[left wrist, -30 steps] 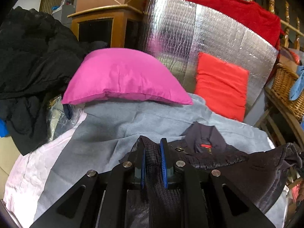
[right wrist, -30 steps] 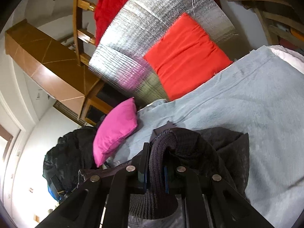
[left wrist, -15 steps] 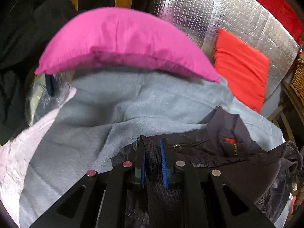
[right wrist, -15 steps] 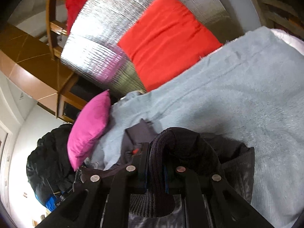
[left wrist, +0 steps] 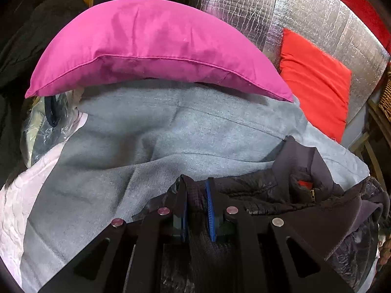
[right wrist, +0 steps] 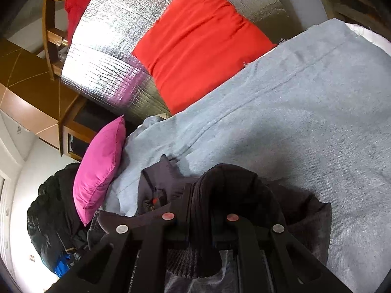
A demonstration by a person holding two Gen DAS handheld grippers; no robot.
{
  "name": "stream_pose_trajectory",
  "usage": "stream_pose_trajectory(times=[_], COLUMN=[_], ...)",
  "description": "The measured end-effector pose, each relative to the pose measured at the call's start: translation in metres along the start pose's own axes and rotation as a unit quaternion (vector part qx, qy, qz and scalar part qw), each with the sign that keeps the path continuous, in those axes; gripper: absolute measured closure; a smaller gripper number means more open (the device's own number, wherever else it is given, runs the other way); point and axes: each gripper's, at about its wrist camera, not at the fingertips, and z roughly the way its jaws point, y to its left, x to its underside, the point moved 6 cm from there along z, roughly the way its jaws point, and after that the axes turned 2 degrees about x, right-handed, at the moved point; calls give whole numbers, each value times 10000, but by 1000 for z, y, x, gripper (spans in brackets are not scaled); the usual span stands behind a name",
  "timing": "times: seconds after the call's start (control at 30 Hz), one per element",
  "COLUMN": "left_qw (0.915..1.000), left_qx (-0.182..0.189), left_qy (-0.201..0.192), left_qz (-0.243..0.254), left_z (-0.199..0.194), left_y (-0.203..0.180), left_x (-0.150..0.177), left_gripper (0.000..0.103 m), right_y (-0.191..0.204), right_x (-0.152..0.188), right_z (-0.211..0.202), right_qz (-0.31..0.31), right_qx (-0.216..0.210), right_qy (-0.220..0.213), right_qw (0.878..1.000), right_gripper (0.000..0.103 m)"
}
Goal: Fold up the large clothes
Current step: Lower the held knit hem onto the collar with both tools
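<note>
A dark padded jacket (left wrist: 305,195) with a stand-up collar and a small red tag lies bunched on a grey blanket (left wrist: 171,146). My left gripper (left wrist: 196,183) is shut on a ribbed knit band of the jacket, its blue pads pressing the fabric. In the right wrist view the same jacket (right wrist: 158,190) lies below the camera, and my right gripper (right wrist: 200,190) is shut on another ribbed knit band that arches over the fingers. Both grippers hold the jacket low over the blanket (right wrist: 293,134).
A magenta pillow (left wrist: 156,51) lies at the blanket's far edge, a red cushion (left wrist: 315,83) leans on a silver foil panel (left wrist: 244,7). Dark clothes (left wrist: 14,48) pile up at the left. A wicker basket (left wrist: 386,95) stands at the right, wooden furniture behind.
Both grippers have sunk toward the blanket and moved forward with the jacket still held. The pillow and cushion now fill more of the views, and the jacket's collar lies on the blanket.
</note>
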Motion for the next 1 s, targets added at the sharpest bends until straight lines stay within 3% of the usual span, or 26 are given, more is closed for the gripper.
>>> stream_pose_trajectory(times=[0.23, 0.4, 0.53, 0.6, 0.63, 0.67, 0.73, 0.77, 0.8, 0.87, 1.0], left_qw=[9999, 9971, 9953, 9956, 9957, 9953, 9934, 9925, 9921, 9925, 9948], left_qx=[51, 90, 209, 192, 119, 43, 24, 38, 41, 54, -81], left_qy=[14, 236, 194, 120, 21, -66, -207, -250, -269, -288, -471], left_qz=[-150, -725, -930, -909, -922, -964, -1132, -1194, -1225, -1185, -896], left_z=[3, 27, 30, 29, 28, 26, 21, 18, 16, 8, -11], left_y=[0, 8, 10, 11, 14, 17, 26, 30, 34, 42, 67], left_x=[-15, -17, -20, -20, -22, -23, -27, -29, -31, -33, -29], left_gripper=[88, 84, 82, 75, 64, 50, 39, 39, 38, 38, 31], right_y=[15, -6, -13, -15, -17, -17, -15, -14, -11, -6, 3], right_x=[-12, -13, -10, -11, -12, -12, -13, -13, -15, -21, -23], right_z=[-12, 13, 20, 21, 22, 21, 22, 21, 18, 7, -19], right_qz=[-165, 520, 653, 695, 748, 799, 812, 822, 832, 757, 505], right_qx=[-58, -97, -174, -199, -228, -291, -405, -485, -540, -524, -614], right_qy=[-116, -60, -126, -78, -46, -40, -37, -48, -132, -403, -505], right_qw=[9998, 9986, 9976, 9974, 9969, 9964, 9959, 9954, 9950, 9949, 9956], right_gripper=[92, 90, 90, 88, 86, 81, 63, 38, 22, 22, 22])
